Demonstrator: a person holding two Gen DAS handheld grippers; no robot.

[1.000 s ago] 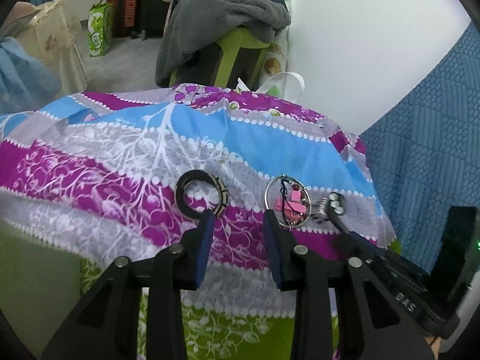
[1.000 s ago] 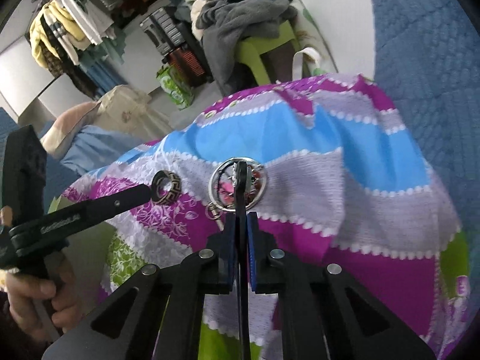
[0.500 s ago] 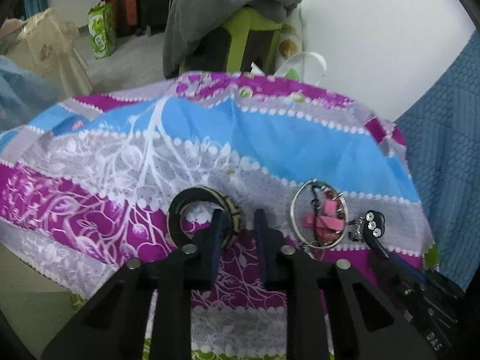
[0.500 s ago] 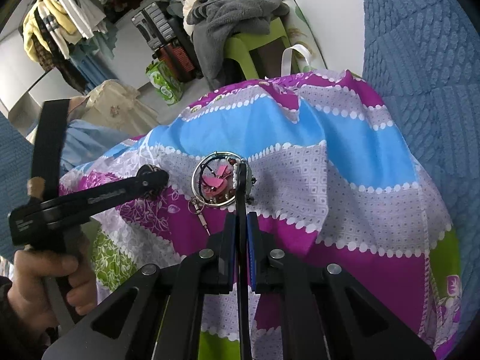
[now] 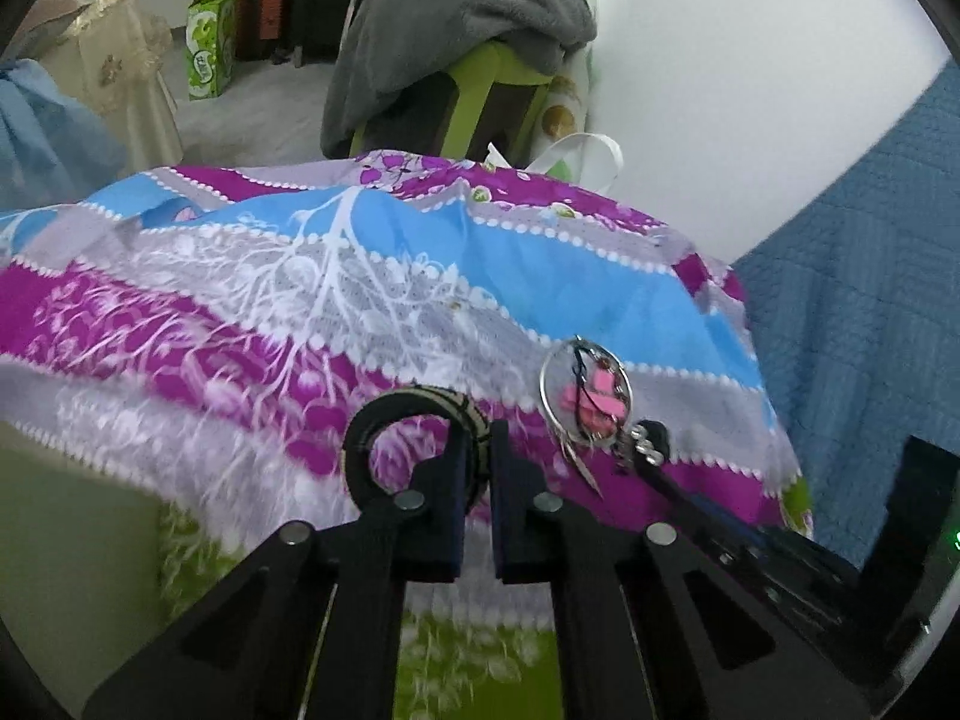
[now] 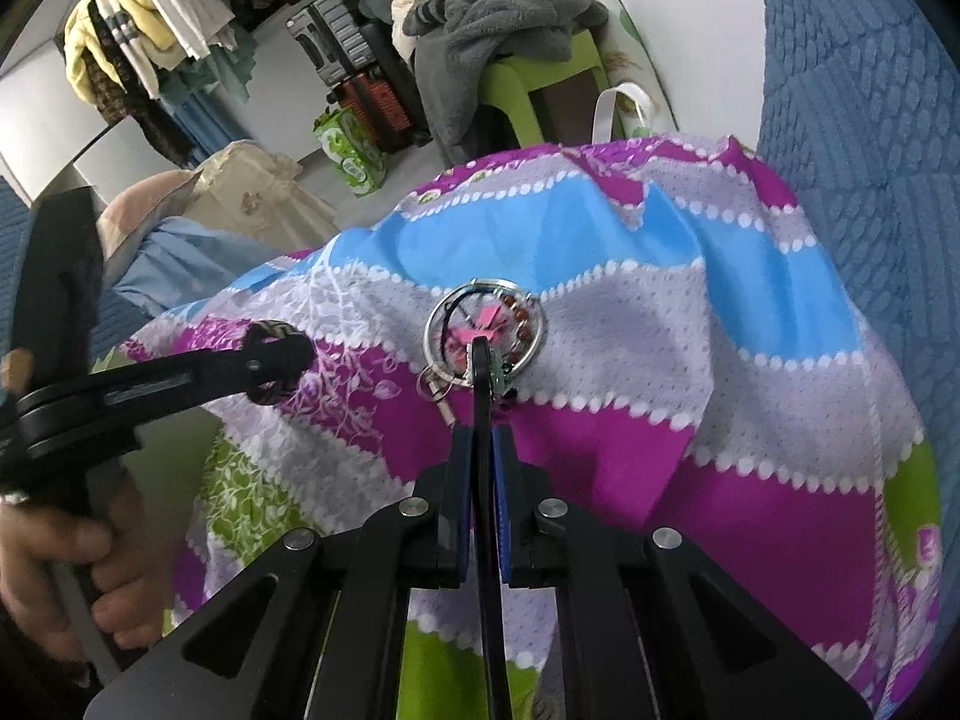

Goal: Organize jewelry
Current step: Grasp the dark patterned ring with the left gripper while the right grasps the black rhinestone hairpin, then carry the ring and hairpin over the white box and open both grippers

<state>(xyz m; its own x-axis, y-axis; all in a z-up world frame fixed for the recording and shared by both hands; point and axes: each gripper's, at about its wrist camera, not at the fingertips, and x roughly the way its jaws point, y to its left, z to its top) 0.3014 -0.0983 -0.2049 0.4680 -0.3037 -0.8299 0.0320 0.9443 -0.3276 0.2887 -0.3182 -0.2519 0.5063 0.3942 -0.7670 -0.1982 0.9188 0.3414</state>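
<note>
My left claw (image 5: 477, 456) is closing on the near rim of the bangle (image 5: 414, 420) — the pads that stood wide apart a second ago now have only the rim between them and press on it. The bangle lies on the cloth (image 5: 300, 276), near its front edge, so I judge the pick-up grip all but made; the lift comes next.

My right claw (image 6: 482, 450) is unchanged: clamped tight on a black clip (image 6: 480, 366) whose tip rests at the near edge of the keyring (image 6: 486, 324) — a steel ring with a pink charm. The keyring sits on the cloth just to the right of the bangle, apart from it. Whether the clip touches the ring, I cannot tell.
</note>
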